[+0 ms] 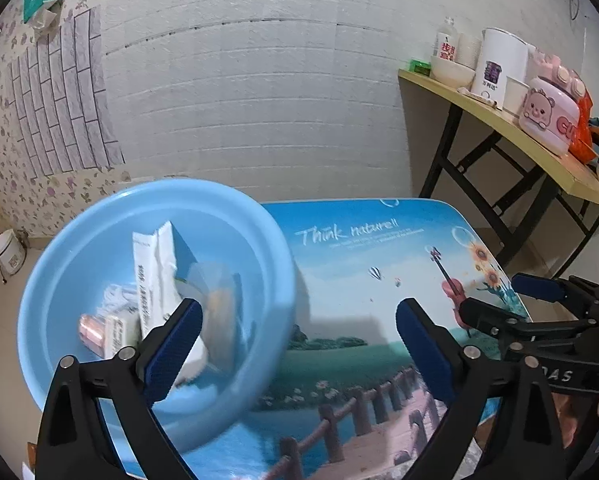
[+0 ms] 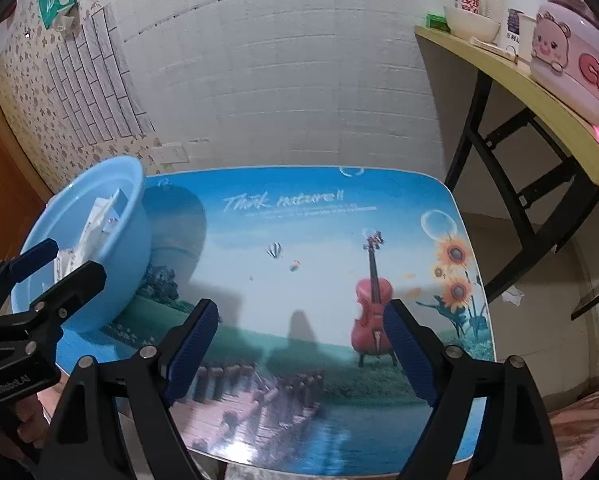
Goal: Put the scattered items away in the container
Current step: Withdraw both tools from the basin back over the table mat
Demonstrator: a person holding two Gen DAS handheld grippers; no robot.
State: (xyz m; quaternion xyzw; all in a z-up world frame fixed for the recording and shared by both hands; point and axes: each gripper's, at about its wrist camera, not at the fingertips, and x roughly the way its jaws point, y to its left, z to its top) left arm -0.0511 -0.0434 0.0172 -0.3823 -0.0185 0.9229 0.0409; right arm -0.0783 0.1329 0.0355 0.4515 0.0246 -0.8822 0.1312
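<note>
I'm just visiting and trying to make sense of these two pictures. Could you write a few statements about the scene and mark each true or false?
1. The round light-blue plastic basin holds several items, among them a white paper packet. True.
2. The left claw grips a packet. False: its jaws stand open with nothing between them.
3. Loose items lie scattered over the low table with the printed landscape picture. False: no loose item shows on it, only the basin.
4. The right claw is open and empty. True.
5. The basin stands at the table's right end. False: in the right wrist view it sits at the left end.
</note>
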